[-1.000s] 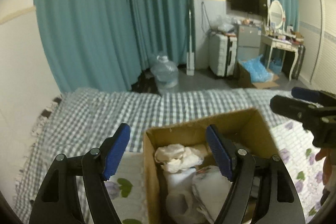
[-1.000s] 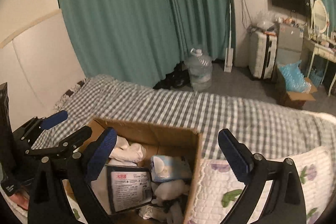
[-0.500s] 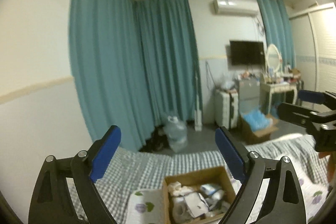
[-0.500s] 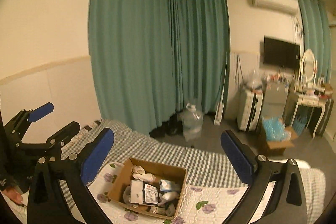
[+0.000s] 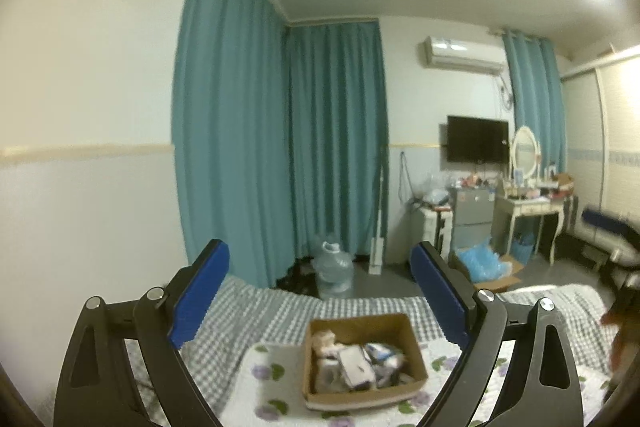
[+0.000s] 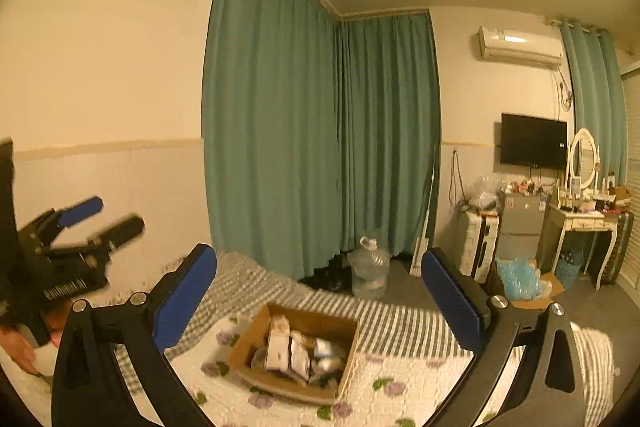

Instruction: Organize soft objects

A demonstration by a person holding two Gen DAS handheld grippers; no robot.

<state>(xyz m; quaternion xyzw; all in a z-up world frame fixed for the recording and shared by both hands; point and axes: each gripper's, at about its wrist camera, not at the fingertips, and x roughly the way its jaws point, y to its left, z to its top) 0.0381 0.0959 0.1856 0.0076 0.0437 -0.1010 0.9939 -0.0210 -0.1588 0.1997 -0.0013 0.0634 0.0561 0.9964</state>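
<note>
Cardboard box [image 5: 362, 355], brown, open-topped, flaps absent or folded out of sight; set on floral quilt [image 5: 276, 379] laid over grey-check bedspread [image 5: 256, 307]. Seen low and centre in both wrist views [image 6: 296, 351], well below and beyond both tools.

Contents: mixed soft goods, heaped loosely to about rim height. White crumpled cloth or tissue at far left corner [image 5: 324, 341]; flat white packet with dark print near middle [image 6: 286, 351]; small blue-and-white pack toward right side [image 5: 380, 351]. Exact count and kinds too blurred to list.

Handling, judged: light, yielding, easily crushed; plastic-wrapped packs likely slippery, cloth likely to trail or snag on neighbours. Best taken by a bunched fold or along a packet's edge, from above, one piece at a time. Box itself thin-walled and light; liable to slide on quilt if pushed sideways.

Left gripper [image 5: 316, 295]: blue pads spread wide, nothing between, held high above bed. Right gripper [image 6: 316, 291]: likewise spread wide, holding nothing, raised clear of box. Each visible at the edge of the other's view, blurred.

Surroundings: teal curtains [image 5: 280, 147] far; water jug [image 5: 334, 273] on floor beyond bed; second carton with blue bags [image 5: 486, 267] far right.
</note>
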